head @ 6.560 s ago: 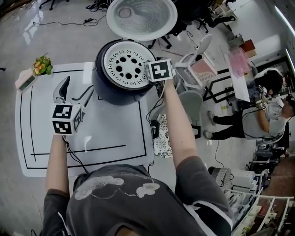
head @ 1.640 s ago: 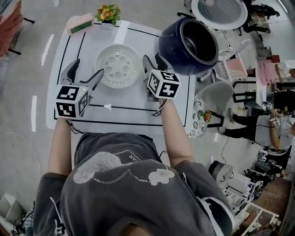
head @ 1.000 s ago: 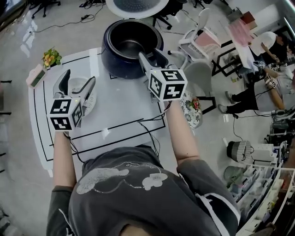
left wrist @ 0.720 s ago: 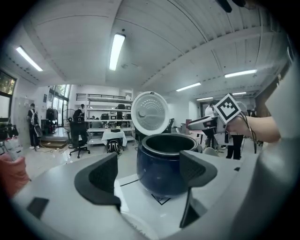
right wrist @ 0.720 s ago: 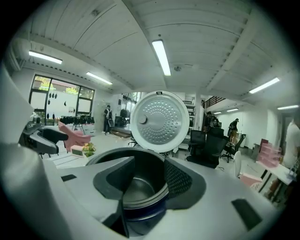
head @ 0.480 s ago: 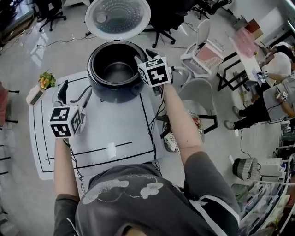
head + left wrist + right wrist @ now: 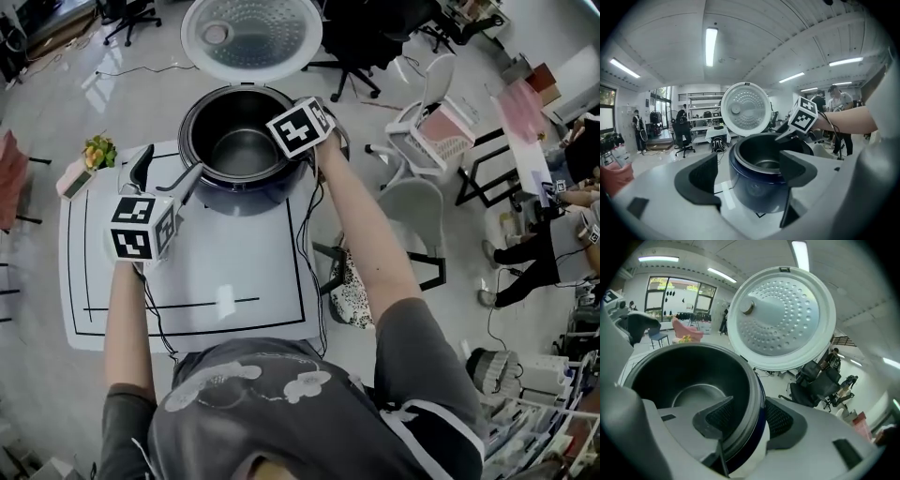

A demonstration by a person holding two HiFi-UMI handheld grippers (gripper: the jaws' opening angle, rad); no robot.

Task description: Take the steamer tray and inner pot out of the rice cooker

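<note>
It looked like an open lab or workshop: rolling office chairs [image 7: 685, 136], long ceiling strip lights [image 7: 711, 44], and seemingly stocked shelving [image 7: 701, 123] behind.

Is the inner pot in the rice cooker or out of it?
In: the dark inner pot sits inside the blue rice cooker, below the raised lid, its rim at the cooker's top.

White table [image 7: 234, 272], rice cooker [image 7: 246, 194], small flowers [image 7: 98, 150]

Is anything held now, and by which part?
Nothing. The right gripper has its jaws, just opened wider, astride the inner pot rim, unclamped; the left gripper is empty.
</note>
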